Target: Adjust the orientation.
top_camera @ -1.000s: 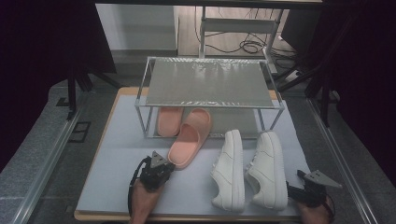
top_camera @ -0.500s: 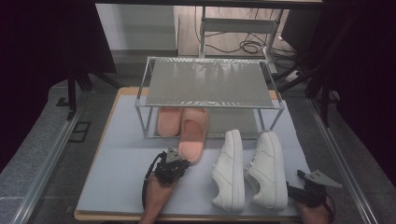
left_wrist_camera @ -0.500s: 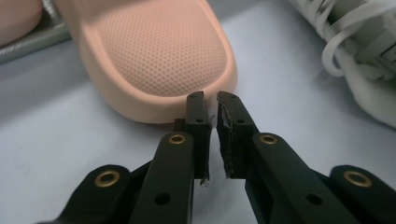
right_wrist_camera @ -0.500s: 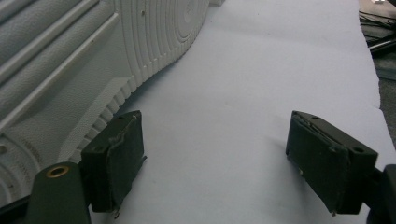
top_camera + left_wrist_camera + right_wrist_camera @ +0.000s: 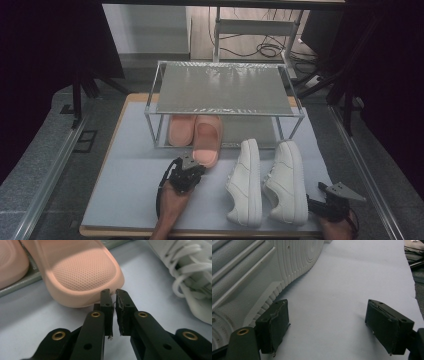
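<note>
Two pink slippers lie side by side at the metal rack's [image 5: 225,90] lower shelf: one [image 5: 181,129] under it, the other [image 5: 207,142] with its heel sticking out onto the white mat. My left gripper [image 5: 196,164] sits right at that heel. In the left gripper view its jaws [image 5: 114,293] stand almost together with nothing between them, tips against the slipper's rim [image 5: 82,272]. Two white sneakers [image 5: 246,182] [image 5: 287,180] stand to the right. My right gripper [image 5: 314,202] rests open beside the outer sneaker's sole [image 5: 262,270], jaws [image 5: 327,312] wide apart over bare mat.
The white mat [image 5: 130,165] covers a wooden board on the table. The rack's top shelf is bare, and its legs [image 5: 152,132] stand just beyond the slippers. Rails run along both sides of the table; cables lie on the floor behind [image 5: 260,50].
The outer pink slipper has swung from slanted to straight beside its mate. My left gripper moved right and toward the rack, staying behind the heel. The right gripper kept still.
</note>
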### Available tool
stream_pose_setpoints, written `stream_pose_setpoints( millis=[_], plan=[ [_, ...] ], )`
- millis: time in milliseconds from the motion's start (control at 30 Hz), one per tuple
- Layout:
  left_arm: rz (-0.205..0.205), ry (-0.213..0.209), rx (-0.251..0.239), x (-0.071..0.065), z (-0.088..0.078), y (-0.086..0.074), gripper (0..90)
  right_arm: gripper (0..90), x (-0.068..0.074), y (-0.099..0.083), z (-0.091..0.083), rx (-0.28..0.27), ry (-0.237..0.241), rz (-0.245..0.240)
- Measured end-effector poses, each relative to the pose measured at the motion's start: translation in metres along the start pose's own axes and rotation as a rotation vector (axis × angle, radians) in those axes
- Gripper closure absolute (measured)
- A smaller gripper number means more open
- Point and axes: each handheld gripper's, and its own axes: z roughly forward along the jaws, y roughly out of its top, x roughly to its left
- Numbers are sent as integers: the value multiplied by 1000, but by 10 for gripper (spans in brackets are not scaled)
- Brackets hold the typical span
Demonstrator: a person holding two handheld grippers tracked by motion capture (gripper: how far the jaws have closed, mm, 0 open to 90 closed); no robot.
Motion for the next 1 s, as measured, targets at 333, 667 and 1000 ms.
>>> stream_pose_setpoints(
  millis=[333, 667, 1000],
  plan=[
    [-32, 14, -4, 17, 13, 10, 870, 193, 0, 0, 0, 0, 0, 0],
    [-38, 21, 5, 30, 29, 24, 877, 194, 0, 0, 0, 0, 0, 0],
    [-53, 37, 21, 38, 44, 36, 877, 193, 0, 0, 0, 0, 0, 0]
  ],
)
